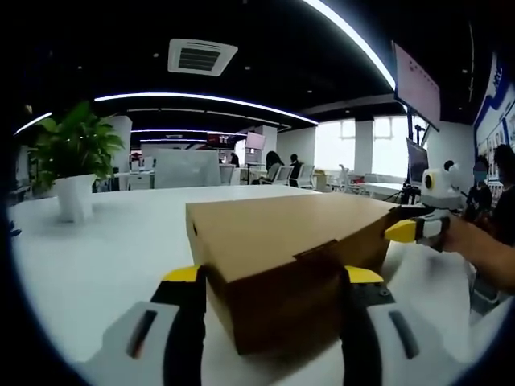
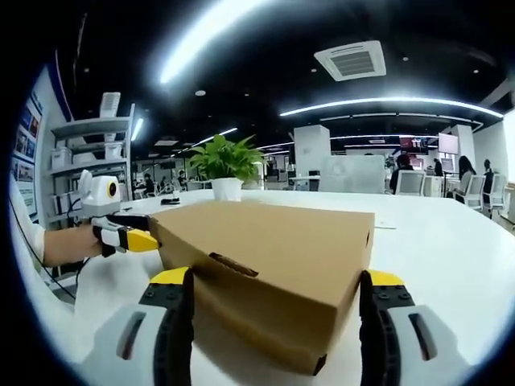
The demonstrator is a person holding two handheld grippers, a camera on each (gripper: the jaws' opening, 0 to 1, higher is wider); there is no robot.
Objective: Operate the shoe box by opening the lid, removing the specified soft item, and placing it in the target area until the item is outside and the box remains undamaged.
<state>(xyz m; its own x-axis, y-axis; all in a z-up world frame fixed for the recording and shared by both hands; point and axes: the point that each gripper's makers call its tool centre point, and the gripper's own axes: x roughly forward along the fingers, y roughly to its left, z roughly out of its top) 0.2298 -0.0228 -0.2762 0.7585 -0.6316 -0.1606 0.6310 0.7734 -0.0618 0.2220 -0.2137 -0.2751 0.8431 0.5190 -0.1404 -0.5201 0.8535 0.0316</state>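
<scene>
We have the box (image 1: 294, 257) shut on the bench (image 1: 121, 241), one end between each gripper's spread fingers. Left gripper (image 1: 273, 277) and right gripper (image 2: 273, 281) both released, grasping nothing. Best lift the lid gently by its edge, without crushing cardboard.

Beyond your fingers a white table (image 1: 121, 233) stretches to a potted plant (image 1: 74, 161). Overhead you have a dark ceiling, curved light strips (image 1: 201, 98) and an air vent (image 1: 201, 56). Bright windows (image 1: 370, 149) lie far right; shelves (image 2: 88, 165) stand left.
</scene>
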